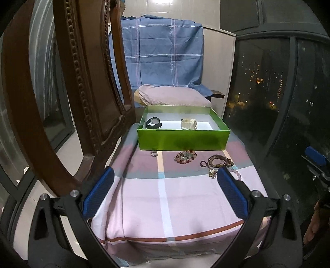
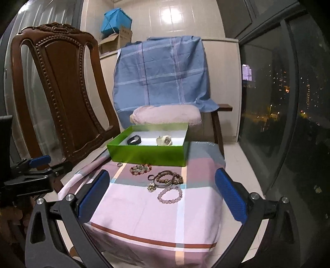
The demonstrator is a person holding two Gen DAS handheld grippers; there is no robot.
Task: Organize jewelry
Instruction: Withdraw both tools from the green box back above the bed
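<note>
Both grippers empty, jewelry awaiting pickup.
Left gripper (image 1: 165, 185) & right gripper (image 2: 160, 192) jaws wide, nothing held. Pink bracelet (image 2: 170, 194) on cloth nr green box (image 2: 148, 157). Rec: straddle beads squarely, close gently, lift clear before box.

A carved dark-brown wooden chair (image 2: 59, 90) is standing on the left on the pale tiled floor (image 2: 245, 158). A blue checked cloth (image 2: 163, 76) is hanging over another seat against the cream tiled wall (image 2: 185, 18) (a lamp's glare is reflecting there). Tall dark windows (image 2: 268, 115) are showing city lights at night.
</note>
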